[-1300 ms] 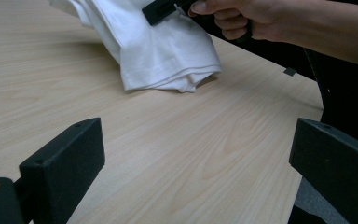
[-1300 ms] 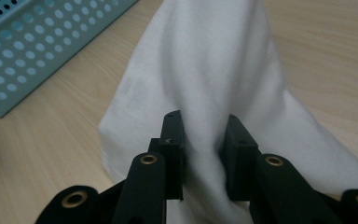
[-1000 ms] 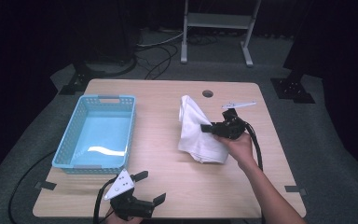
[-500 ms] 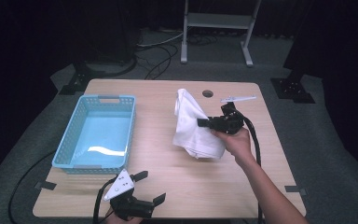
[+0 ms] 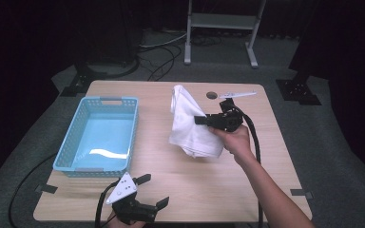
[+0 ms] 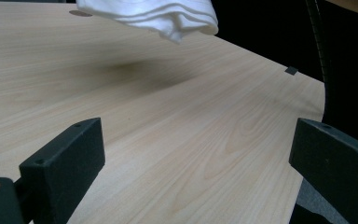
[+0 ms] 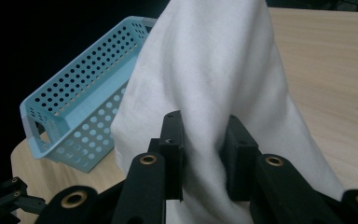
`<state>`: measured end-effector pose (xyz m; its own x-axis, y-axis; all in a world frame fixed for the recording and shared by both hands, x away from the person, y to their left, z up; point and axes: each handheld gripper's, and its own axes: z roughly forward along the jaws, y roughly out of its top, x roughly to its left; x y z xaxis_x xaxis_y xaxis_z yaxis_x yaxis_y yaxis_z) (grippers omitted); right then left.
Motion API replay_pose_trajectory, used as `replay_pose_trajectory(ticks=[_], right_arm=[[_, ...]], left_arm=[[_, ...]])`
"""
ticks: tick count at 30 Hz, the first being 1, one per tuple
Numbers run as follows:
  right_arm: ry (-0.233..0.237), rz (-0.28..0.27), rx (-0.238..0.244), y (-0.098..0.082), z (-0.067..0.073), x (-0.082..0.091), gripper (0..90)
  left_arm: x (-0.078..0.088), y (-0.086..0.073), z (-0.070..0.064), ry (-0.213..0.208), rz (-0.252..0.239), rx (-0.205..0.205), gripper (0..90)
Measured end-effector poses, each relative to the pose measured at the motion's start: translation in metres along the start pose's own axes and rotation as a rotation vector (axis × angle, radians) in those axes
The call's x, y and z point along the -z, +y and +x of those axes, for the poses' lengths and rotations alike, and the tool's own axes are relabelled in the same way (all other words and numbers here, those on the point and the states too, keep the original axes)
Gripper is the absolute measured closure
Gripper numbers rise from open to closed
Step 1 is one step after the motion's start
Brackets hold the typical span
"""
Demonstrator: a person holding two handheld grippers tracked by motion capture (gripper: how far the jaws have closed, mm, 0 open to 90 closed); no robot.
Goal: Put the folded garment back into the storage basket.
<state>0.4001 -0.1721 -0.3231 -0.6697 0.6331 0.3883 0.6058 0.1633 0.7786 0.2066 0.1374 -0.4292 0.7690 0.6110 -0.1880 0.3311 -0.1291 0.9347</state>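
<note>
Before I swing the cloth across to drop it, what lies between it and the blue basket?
Bare tabletop only, in the high view, between the white cloth and the blue basket.

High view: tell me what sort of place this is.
Probably a recording studio or lab: dark curtained surroundings, cables trailing on the grey floor, a metal stand behind the wooden table, tape marks at its corners.

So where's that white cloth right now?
In the high view the white cloth hangs above the table's middle, pinched in the right claw, right of the blue basket.
</note>
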Motion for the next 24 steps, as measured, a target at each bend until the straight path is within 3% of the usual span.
replay_pose_trajectory(ticks=[24], right_arm=[[0.052, 0.005, 0.011, 0.019, 0.02, -0.015, 73.0]], left_arm=[[0.001, 0.001, 0.0, 0.002, -0.001, -0.006, 3.1]])
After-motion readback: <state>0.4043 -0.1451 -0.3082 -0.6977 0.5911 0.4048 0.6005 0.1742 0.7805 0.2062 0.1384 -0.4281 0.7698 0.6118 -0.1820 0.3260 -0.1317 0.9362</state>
